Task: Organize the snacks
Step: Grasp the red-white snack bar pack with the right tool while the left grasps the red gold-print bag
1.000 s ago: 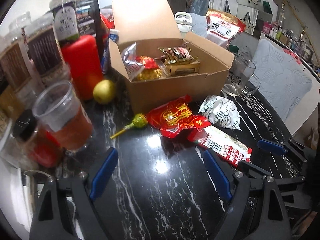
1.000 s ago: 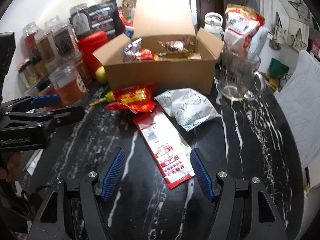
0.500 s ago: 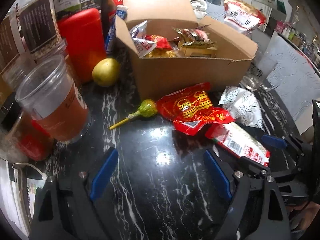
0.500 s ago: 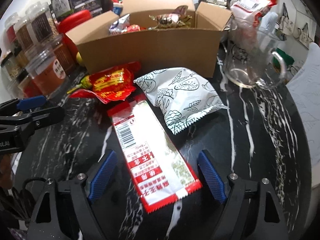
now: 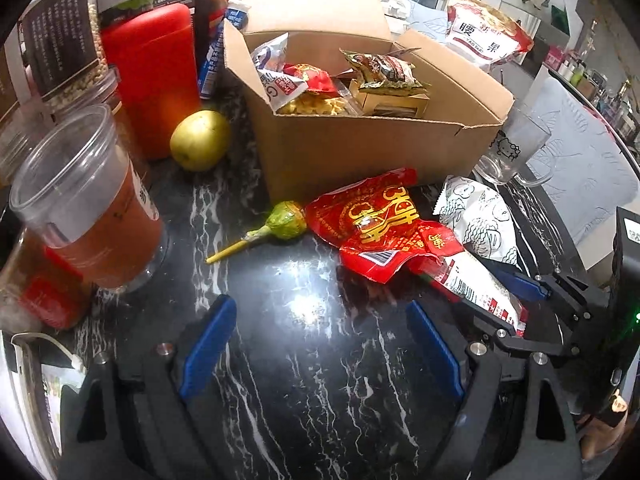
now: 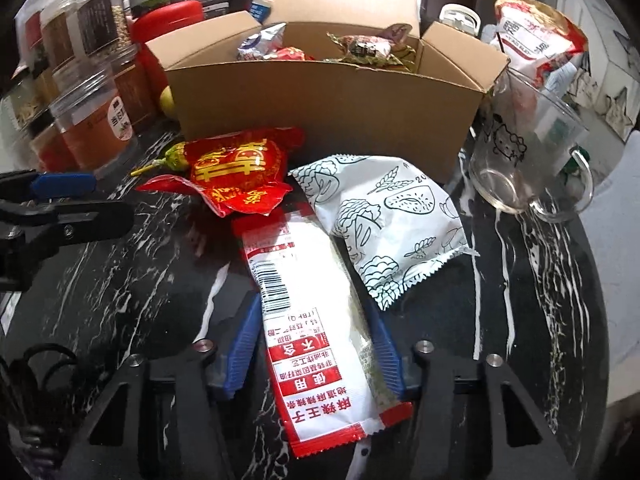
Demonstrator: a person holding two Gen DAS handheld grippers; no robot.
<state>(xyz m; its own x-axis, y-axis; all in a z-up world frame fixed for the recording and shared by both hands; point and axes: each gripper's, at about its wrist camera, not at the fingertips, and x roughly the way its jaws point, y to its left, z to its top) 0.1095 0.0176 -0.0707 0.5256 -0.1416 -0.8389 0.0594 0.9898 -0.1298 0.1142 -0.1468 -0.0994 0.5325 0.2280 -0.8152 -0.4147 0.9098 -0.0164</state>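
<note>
A long red-and-white snack packet point(image 6: 308, 320) lies on the black marble table point(image 6: 520, 320). My right gripper point(image 6: 314, 344) straddles its near half, its jaws closing, and the blue pads point(image 6: 244, 340) touch both long edges of the packet. From the left wrist view the same packet point(image 5: 476, 284) sits between the right gripper's fingers point(image 5: 520, 282). My left gripper point(image 5: 320, 344) stands open over bare table. A red foil bag point(image 5: 380, 224), a green lollipop point(image 5: 284, 220) and a white leaf-print bag point(image 6: 384, 220) lie before the open cardboard box point(image 5: 360, 152), which holds several snacks.
Clear jars and a cup of orange-brown snacks point(image 5: 84, 204) crowd the left side, with a red canister point(image 5: 152, 80) and a yellow-green fruit point(image 5: 200, 140). A glass mug point(image 6: 524, 160) stands right of the box, and a red-and-white nut bag point(image 6: 536, 36) behind it.
The right gripper came forward and down over the long packet, opened wider, then its pads drew in against the packet's edges. The left gripper sank closer to the table and then held still.
</note>
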